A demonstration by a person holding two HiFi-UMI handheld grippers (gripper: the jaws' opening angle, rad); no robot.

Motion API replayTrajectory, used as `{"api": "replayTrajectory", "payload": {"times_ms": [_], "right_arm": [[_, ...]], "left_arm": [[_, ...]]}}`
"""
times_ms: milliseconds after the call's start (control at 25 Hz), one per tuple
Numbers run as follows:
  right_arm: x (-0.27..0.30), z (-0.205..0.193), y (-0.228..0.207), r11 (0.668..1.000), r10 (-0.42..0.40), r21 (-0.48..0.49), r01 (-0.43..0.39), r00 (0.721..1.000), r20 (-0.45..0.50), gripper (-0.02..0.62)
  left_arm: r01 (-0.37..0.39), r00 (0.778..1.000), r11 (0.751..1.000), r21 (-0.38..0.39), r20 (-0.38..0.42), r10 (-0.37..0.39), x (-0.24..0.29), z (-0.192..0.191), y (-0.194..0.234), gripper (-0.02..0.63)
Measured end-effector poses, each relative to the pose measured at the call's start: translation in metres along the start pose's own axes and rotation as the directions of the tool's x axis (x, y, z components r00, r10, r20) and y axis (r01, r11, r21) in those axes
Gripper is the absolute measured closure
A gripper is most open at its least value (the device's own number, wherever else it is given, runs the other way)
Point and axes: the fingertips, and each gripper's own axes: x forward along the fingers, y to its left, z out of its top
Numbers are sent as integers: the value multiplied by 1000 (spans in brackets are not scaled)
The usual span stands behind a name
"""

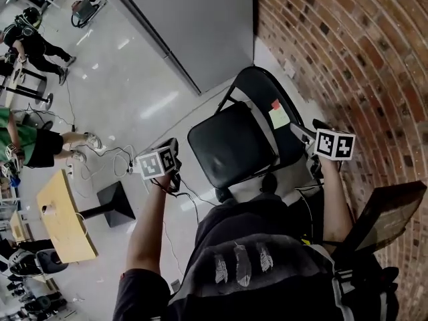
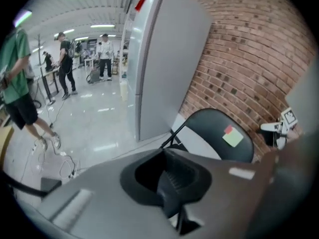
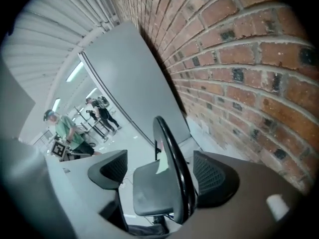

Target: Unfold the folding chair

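Left tool (image 2: 170, 180) clenched on nothing, off the side of the folding chair (image 1: 231, 146) away from the brick wall (image 1: 348, 52). Right tool (image 3: 159, 174) released, jaws wide, the backrest rim (image 3: 173, 163) edge-on between them. Chair stands unfolded, seat down, just beside the wall.

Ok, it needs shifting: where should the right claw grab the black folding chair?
Take the black folding chair by the thin tubular rim of its backrest, from the side nearest the red brick wall. Seen edge-on, that rim is slim and upright, lined up between the open right claw; the padded seat looks too broad.
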Motion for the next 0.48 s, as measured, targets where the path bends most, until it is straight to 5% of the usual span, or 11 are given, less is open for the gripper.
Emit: {"api": "replayTrajectory", "payload": {"times_ms": [40, 120, 240, 480], "right_arm": [[0, 4, 9, 999, 41, -16, -41, 999, 12, 200], [1, 11, 21, 995, 85, -54, -84, 996, 19, 379], [5, 15, 26, 986, 50, -157, -54, 998, -31, 594], [7, 26, 41, 946, 105, -301, -123, 991, -78, 595]], "left_arm": [[8, 1000, 999, 46, 24, -9, -4, 9, -16, 603], [-4, 997, 992, 129, 80, -6, -11, 28, -40, 603], [-4, 991, 993, 122, 136, -13, -19, 48, -65, 603], [-53, 987, 993, 105, 160, 36, -35, 45, -89, 603]]}}
